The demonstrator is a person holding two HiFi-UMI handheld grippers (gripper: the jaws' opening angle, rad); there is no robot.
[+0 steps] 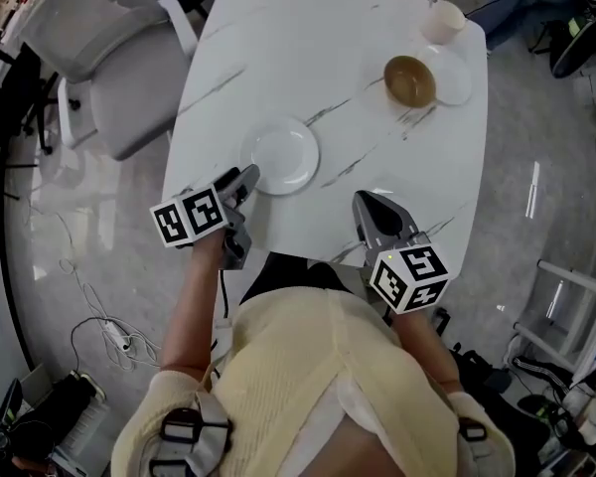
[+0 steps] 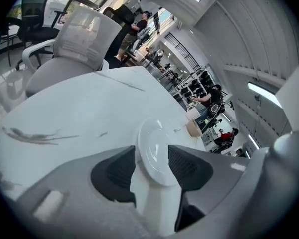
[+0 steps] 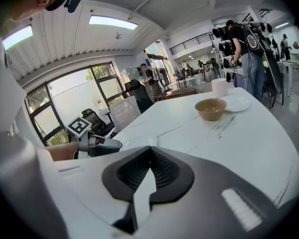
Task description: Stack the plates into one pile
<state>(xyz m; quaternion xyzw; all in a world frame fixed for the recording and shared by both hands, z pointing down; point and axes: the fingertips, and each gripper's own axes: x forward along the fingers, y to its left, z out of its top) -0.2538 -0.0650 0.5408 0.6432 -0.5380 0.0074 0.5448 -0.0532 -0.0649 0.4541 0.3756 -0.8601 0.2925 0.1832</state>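
Left gripper held its jaws apart at the near plate's rim; right gripper was closed and empty. That plate lay well apart from the bowl and the far plate just beside it, so no pile existed.

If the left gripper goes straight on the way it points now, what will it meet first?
Most likely the white round plate. The left gripper, jaws open, points at its near rim, which shows between them in the left gripper view. Nothing seems to lie in between.
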